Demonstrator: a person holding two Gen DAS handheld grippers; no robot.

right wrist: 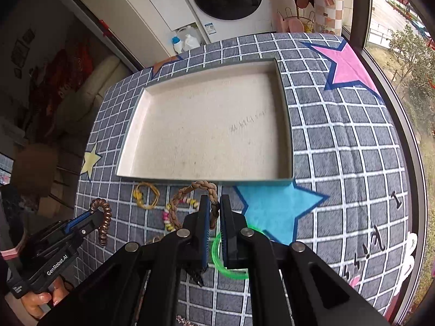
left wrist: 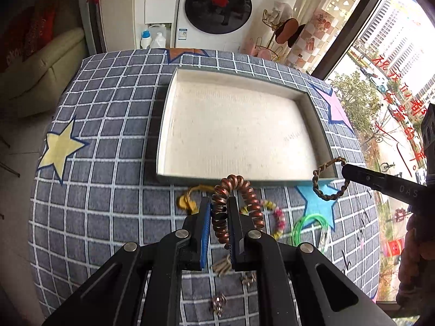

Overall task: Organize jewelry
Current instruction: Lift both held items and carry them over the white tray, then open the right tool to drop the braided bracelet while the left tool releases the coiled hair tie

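Holding a copper coil bracelet (left wrist: 233, 206) upright between its jaws, the left gripper (left wrist: 219, 217) hangs just short of the tray's (left wrist: 163, 125) near rim, with the empty tray floor straight ahead and below. The right gripper (right wrist: 214, 213) has its jaws pinched nearly together on a braided brown bracelet (right wrist: 190, 194) — its loop dangles by the tray's near right corner, over the blue star on the cloth. Both pieces are lifted clear of the table and both lie on the near side of the tray, so the coming move is probably a short carry forward over the rim, then a release. Neither hand looks clearly nearer. Left on the cloth behind the grippers: a yellow band (right wrist: 145, 194), a beaded bracelet (left wrist: 277, 218), a green bangle (right wrist: 220, 255) and some small metallic bits (left wrist: 218, 303).
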